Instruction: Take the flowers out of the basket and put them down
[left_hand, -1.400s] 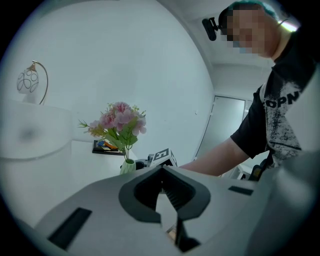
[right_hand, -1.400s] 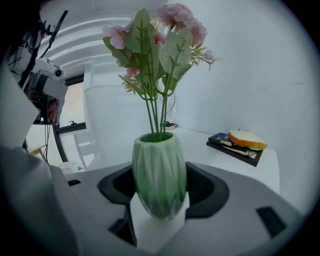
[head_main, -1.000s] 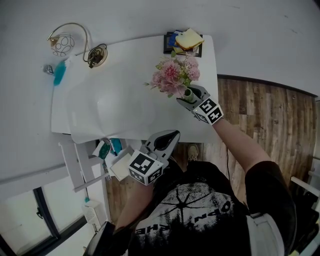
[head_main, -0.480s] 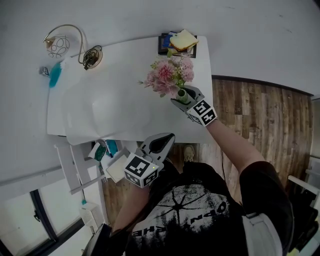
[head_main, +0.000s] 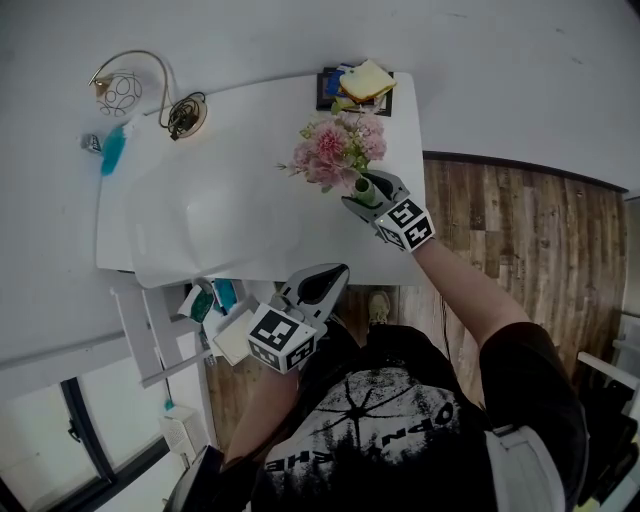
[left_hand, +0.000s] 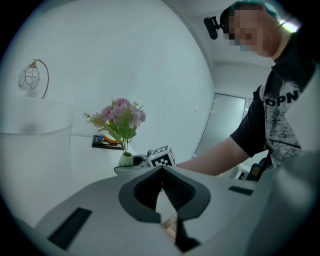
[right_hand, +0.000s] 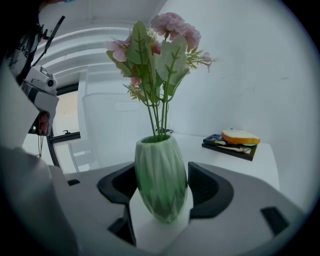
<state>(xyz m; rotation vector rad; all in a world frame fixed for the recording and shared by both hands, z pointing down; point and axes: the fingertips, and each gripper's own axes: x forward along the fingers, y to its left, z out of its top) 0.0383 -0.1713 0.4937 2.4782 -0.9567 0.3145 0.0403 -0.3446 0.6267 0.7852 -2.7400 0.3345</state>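
Right tool (head_main: 364, 193) clamped on a ribbed green ceramic vase (right_hand: 161, 182) holding pink flowers (right_hand: 167, 30), at the white bench's (head_main: 240, 130) three o'clock; left tool (head_main: 322, 284) clenched empty, six o'clock.

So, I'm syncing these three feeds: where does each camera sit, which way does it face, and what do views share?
Head view: on the person's head, facing steeply down at the white table; shows both forearms, left gripper, right gripper.
Left gripper view: on the left gripper, looking along shut jaws toward the flowers; shows the person's right forearm, torso.
Right gripper view: on that gripper, looking along jaws gripping the green vase, toward the wall.
Shared: flowers, all three.
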